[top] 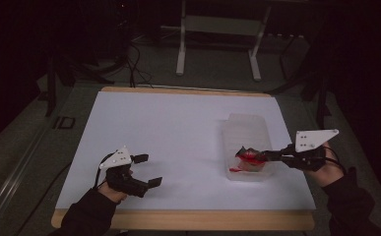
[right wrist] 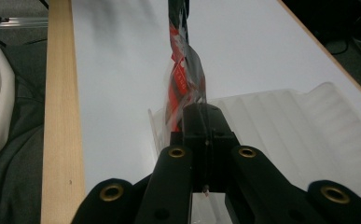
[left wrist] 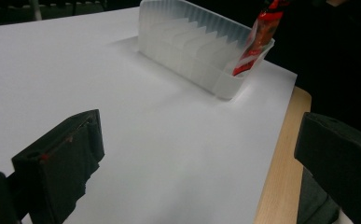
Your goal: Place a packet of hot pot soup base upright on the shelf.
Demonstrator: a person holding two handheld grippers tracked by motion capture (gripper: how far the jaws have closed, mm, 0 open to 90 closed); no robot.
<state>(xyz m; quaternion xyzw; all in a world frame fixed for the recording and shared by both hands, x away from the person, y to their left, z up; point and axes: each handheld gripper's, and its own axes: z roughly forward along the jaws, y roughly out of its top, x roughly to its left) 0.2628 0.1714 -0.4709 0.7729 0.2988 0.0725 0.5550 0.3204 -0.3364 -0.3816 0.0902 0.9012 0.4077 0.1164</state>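
Note:
A red and black snack packet (top: 247, 158) hangs over the near end of a clear ribbed plastic tray (top: 247, 129). My right gripper (top: 262, 156) is shut on the packet and reaches in from the tray's right side. In the right gripper view the packet (right wrist: 183, 74) sticks up from the closed jaws above the tray (right wrist: 308, 135). My left gripper (top: 147, 170) stands open near the front left of the white sheet, with nothing between its fingers (left wrist: 64, 158). The left gripper view shows the tray (left wrist: 192, 46) and the packet (left wrist: 257, 37) at its near end.
A white sheet (top: 168, 137) covers the wooden table, whose bare edge (top: 188, 219) runs along the front. Behind the table stand a white metal frame (top: 217, 39) and loose cables on the dark floor. A person's dark sleeves come in from the bottom corners.

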